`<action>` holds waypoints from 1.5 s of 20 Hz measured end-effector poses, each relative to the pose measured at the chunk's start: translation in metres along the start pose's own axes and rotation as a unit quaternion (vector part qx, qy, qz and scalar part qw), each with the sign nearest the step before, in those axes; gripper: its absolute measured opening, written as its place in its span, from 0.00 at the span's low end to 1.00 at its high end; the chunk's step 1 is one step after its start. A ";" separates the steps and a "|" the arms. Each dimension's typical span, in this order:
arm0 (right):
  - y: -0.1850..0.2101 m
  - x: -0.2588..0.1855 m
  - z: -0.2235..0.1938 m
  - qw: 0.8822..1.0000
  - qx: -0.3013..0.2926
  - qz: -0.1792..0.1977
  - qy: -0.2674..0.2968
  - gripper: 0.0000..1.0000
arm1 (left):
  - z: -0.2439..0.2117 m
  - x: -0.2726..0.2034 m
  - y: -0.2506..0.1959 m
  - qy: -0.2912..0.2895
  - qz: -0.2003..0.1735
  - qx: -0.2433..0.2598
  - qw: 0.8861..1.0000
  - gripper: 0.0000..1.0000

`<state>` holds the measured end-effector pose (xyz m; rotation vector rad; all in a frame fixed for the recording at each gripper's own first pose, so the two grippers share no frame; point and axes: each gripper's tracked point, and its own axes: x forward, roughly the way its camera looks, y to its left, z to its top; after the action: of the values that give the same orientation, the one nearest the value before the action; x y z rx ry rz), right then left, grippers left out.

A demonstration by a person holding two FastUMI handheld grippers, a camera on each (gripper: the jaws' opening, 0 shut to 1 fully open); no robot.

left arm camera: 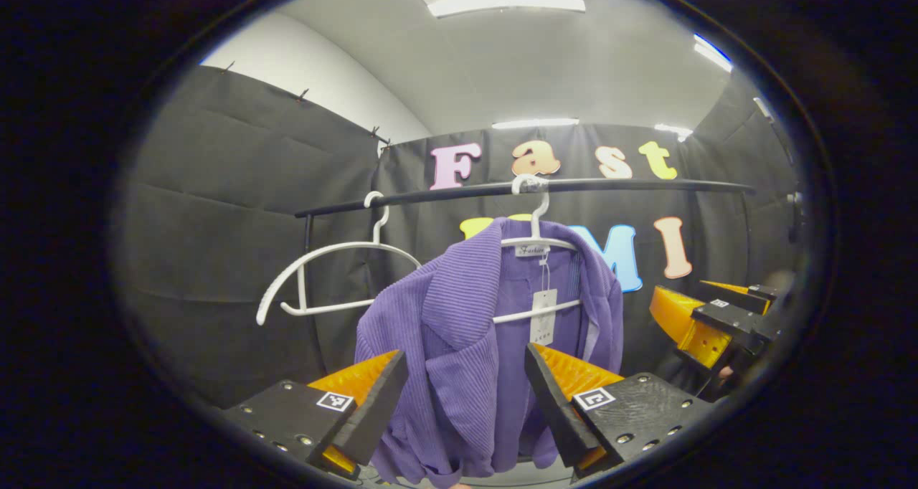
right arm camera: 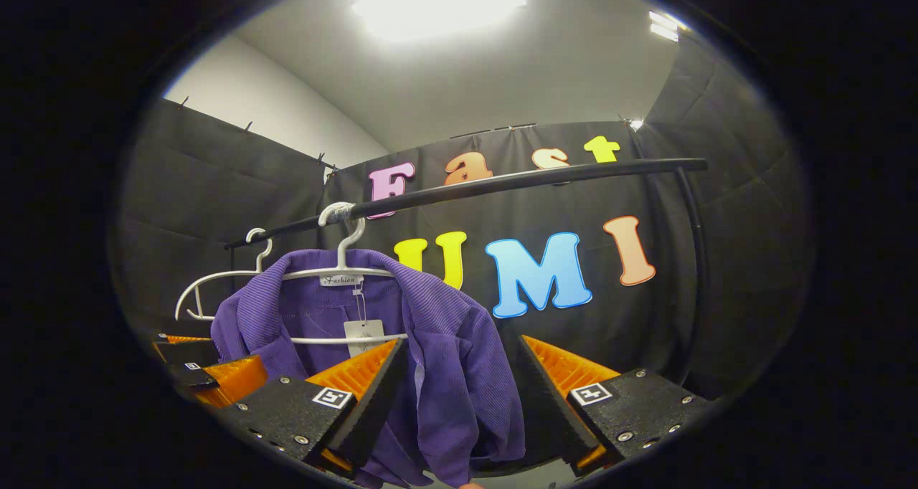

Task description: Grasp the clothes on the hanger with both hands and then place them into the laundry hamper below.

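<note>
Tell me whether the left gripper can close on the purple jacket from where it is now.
Probably yes. The left gripper is open, and the purple jacket hangs from its hanger straight ahead between the fingers, with nothing in between. Whether the cloth is already deep enough between them is unclear.

Left gripper (left arm camera: 466, 403), right gripper (right arm camera: 459, 396): jaws agape

Ribbed purple cloth jacket (left arm camera: 466, 360) on a smooth white plastic hanger (left arm camera: 536, 239); matt black rail (left arm camera: 516, 188).

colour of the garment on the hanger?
Purple, ribbed knit. The garment shows best in the left gripper view.
</note>
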<state>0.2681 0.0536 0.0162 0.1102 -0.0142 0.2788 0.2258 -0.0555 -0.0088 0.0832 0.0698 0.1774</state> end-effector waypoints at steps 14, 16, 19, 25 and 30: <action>0.016 0.088 -0.083 0.994 0.048 0.046 0.091 0.95 | -0.041 0.059 0.005 0.018 0.085 0.022 0.996 1.00; 0.017 0.096 -0.087 0.992 0.062 0.050 0.100 0.93 | -0.047 0.067 0.006 0.022 0.096 0.023 0.995 1.00; 0.023 0.100 -0.087 0.988 0.086 0.068 0.105 0.76 | -0.063 0.074 0.006 0.048 0.101 0.033 0.993 0.99; 0.024 0.093 -0.074 0.990 0.081 0.089 0.073 0.06 | -0.071 0.073 0.010 0.057 0.085 0.015 0.995 0.63; 0.005 0.098 -0.053 0.994 0.068 0.073 0.034 0.05 | -0.060 0.074 0.014 0.050 0.083 0.003 0.995 0.03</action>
<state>0.3610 0.0911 -0.0330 0.2356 0.0644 0.4295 0.2910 -0.0236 -0.0715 0.0858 0.1633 0.3482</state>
